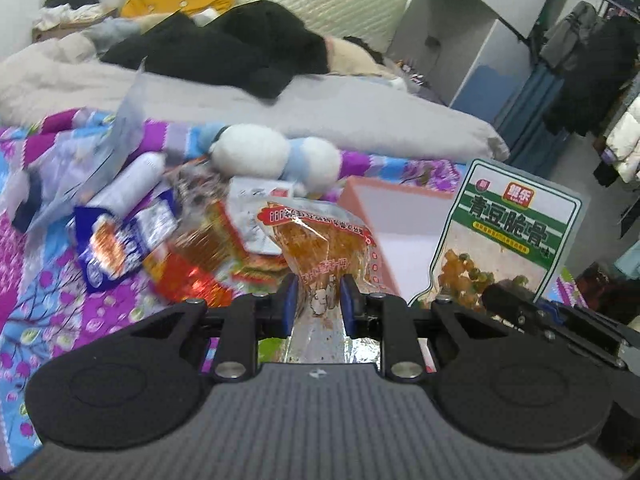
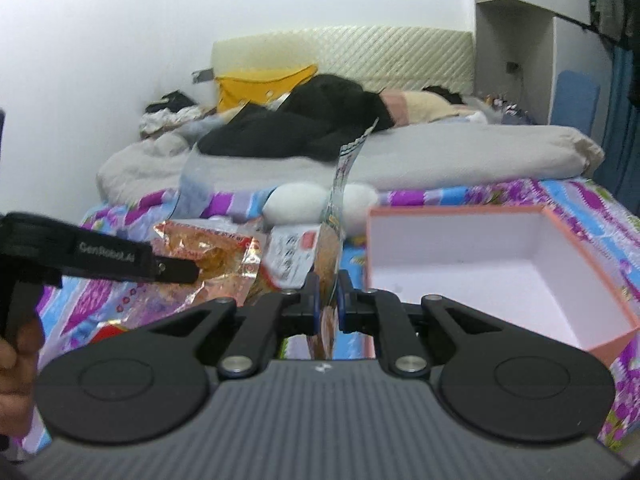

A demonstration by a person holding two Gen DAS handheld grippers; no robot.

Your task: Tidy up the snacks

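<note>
My left gripper (image 1: pixel 319 294) is shut on a clear packet of orange snack with red print (image 1: pixel 320 236), held above the bed. The same packet (image 2: pixel 208 252) and the left gripper's arm (image 2: pixel 108 260) show at the left of the right wrist view. My right gripper (image 2: pixel 328 296) is shut on a green-and-white snack pouch (image 2: pixel 338 208), seen edge-on and upright; its printed face (image 1: pixel 516 232) shows in the left wrist view. An open pink box with a white inside (image 2: pixel 472 264) lies just right of the right gripper; its rim (image 1: pixel 384 192) shows behind the orange packet.
A heap of snack packets (image 1: pixel 132 240) lies on the purple and blue patterned bedsheet (image 1: pixel 52 292). A white and blue plush toy (image 1: pixel 276 152) sits behind the heap. A grey duvet (image 1: pixel 360 116) and black clothes (image 1: pixel 240 48) lie further back.
</note>
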